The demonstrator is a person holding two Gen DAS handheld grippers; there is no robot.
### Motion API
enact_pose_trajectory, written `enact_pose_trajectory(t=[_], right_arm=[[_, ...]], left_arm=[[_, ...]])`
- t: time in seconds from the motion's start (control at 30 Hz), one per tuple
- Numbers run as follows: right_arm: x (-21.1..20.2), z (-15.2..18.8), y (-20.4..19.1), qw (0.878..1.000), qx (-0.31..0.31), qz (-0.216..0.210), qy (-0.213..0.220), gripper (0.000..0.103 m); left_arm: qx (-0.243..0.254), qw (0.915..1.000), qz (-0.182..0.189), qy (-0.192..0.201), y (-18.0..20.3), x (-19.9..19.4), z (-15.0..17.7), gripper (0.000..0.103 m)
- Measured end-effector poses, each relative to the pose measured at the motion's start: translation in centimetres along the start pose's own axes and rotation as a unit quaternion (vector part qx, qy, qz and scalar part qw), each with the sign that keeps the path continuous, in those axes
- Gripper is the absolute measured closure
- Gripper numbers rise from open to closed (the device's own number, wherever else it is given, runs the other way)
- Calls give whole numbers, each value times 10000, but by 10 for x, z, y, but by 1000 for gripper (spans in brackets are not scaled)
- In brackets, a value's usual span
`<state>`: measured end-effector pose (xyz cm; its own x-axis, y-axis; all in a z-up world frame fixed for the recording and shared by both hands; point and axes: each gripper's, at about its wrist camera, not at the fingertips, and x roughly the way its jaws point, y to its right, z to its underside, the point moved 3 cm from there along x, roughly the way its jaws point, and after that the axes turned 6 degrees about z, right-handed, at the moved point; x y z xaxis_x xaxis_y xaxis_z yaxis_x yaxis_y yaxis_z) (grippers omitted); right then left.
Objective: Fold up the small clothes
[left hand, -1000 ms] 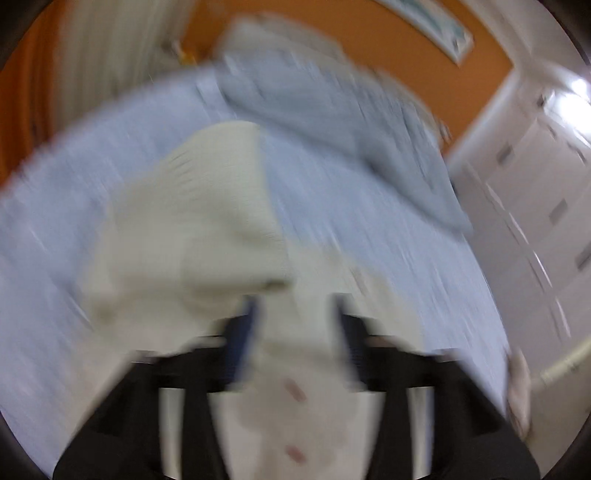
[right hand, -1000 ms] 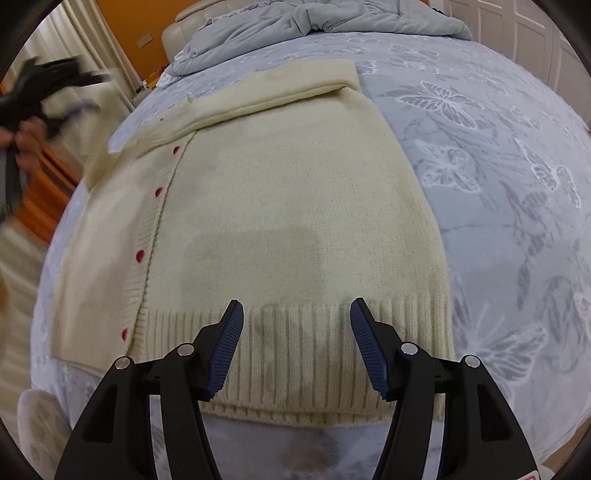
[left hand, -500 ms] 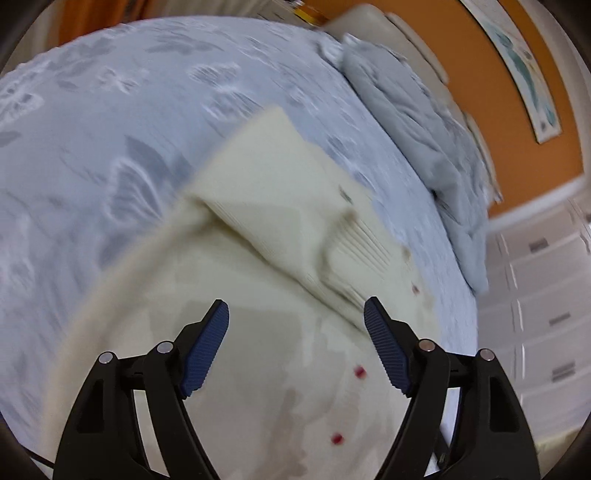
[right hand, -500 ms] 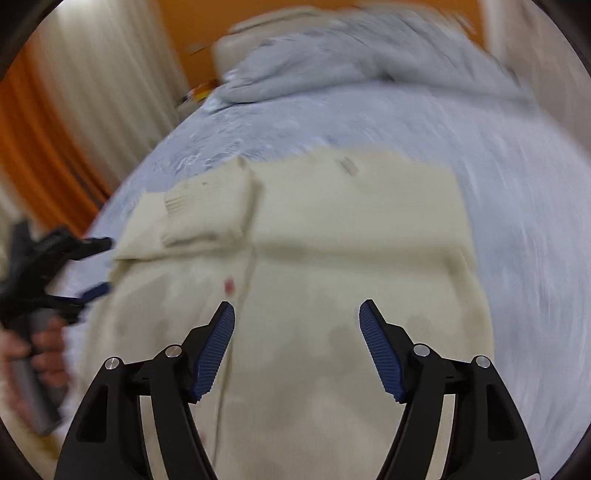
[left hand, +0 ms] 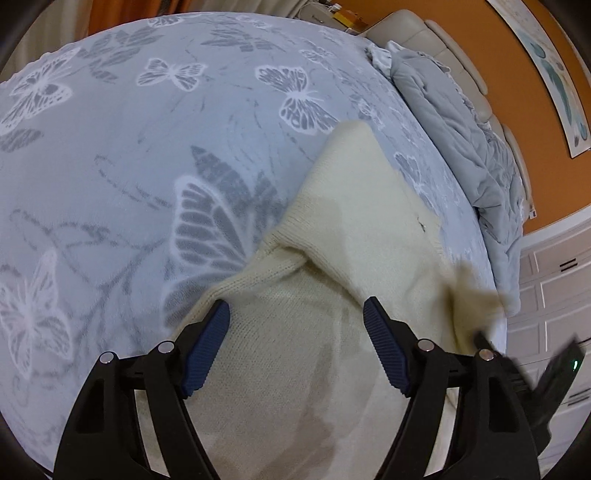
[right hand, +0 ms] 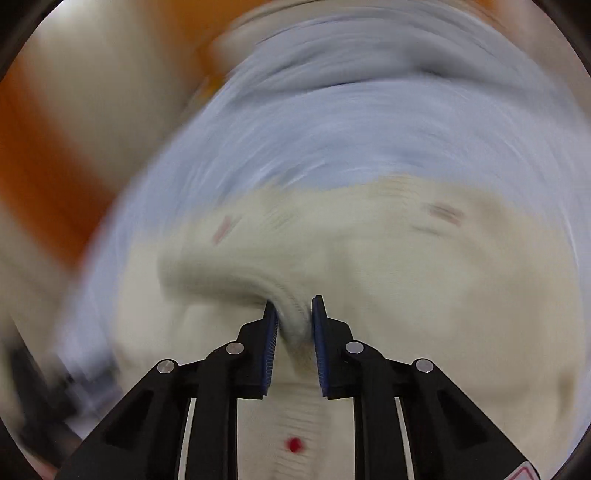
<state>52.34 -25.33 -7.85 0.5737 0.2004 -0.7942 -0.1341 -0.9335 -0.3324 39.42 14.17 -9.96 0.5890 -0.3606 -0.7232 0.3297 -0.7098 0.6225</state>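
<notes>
A cream knit cardigan (left hand: 351, 221) lies on the butterfly-print bedspread (left hand: 147, 147), one sleeve folded across its body. My left gripper (left hand: 295, 306) hovers open just above the knit near the armpit fold, nothing between its fingers. In the blurred right wrist view, my right gripper (right hand: 293, 306) is closing, its pads pinching a raised fold of the cardigan (right hand: 443, 295) along the ribbed button band, above a red button (right hand: 294, 445). In the left wrist view that lifted cream edge (left hand: 469, 291) shows blurred at the right, with the dark right gripper body (left hand: 554, 373) below it.
A rumpled grey quilt (left hand: 461, 129) lies along the far side of the bed against a beige padded headboard (left hand: 424, 33). White panelled cabinets (left hand: 554, 277) stand at the right under an orange wall. The bedspread stretches left of the cardigan.
The right gripper went from open above the hem to pinching a fold by the button band. The left gripper dropped closer to the cardigan and stayed open.
</notes>
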Motion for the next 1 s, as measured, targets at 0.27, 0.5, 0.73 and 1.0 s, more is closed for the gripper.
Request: enact_pose_trajectory(t=[0.27,0.5,0.73,1.0], right_arm=[[5,10,93,9958,816,-26,-425,44],[32,-16,92,9905,1293,99,-464,93],[-71,-58,74,9849,789,-832,1297,96],[-2,-8,109,9963,850,-123,78,96]], left_arm=[[-673,9961,574,-10,19,6,-7,22],[-1877,9810,471,149,8,36,-28,89],[-1084,9879,866,698,42,-2,-49,95],[-639,9971,-4,423,21,30,-24,95]])
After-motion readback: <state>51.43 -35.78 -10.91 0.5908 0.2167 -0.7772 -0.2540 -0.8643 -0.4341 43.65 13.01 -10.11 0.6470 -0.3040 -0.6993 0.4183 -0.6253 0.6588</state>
